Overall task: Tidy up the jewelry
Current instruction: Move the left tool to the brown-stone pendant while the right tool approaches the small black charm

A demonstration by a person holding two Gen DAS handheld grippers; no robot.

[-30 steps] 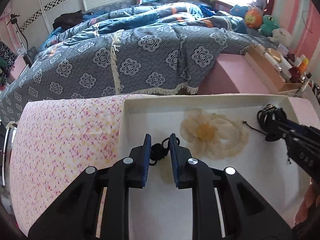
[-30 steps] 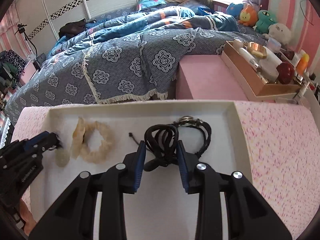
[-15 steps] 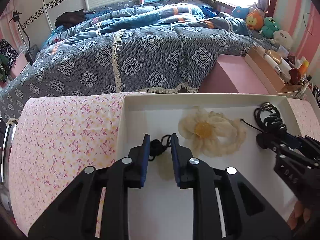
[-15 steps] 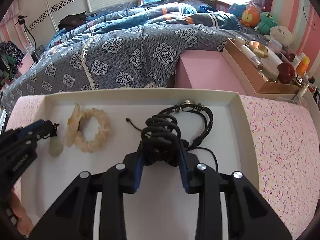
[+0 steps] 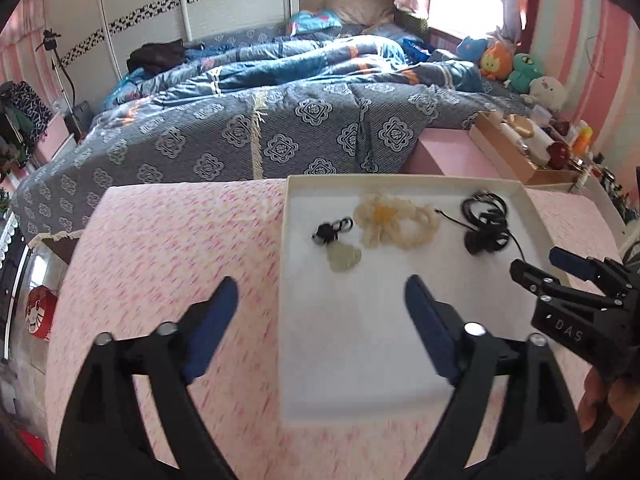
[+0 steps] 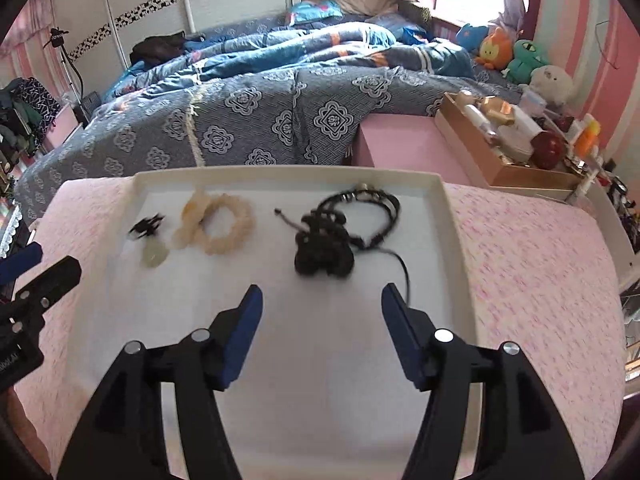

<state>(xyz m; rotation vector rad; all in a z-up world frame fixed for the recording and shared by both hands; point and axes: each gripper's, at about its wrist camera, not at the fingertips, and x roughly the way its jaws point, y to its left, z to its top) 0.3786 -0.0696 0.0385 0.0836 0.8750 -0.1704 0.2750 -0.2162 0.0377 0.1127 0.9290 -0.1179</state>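
Both jaws opening, empty: left gripper (image 5: 316, 304), right gripper (image 6: 322, 304). Withdraw straight, clear of the black cord bracelet (image 6: 324, 256) at frame centre in the white tray (image 6: 456, 240).

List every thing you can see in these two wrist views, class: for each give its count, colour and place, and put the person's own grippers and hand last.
tray: one, white, on the pink floral cloth
pendant: one, pale green on a black cord, left part of the tray
scrunchie: one, cream with a yellow centre, middle of the tray
bracelets: one black tangled bunch, count unclear, right part of the tray
cloth: one, pink floral, under the tray
bed cover: one, grey-blue patterned, behind the table
cardboard box: one, brown, holding bottles, far right
plush toys: several, blue, orange, green, white, by the window
left gripper: one, black with blue pads, opening, nothing between its jaws
right gripper: one, black with blue pads, opening, empty
hand: one, partly seen behind the right gripper
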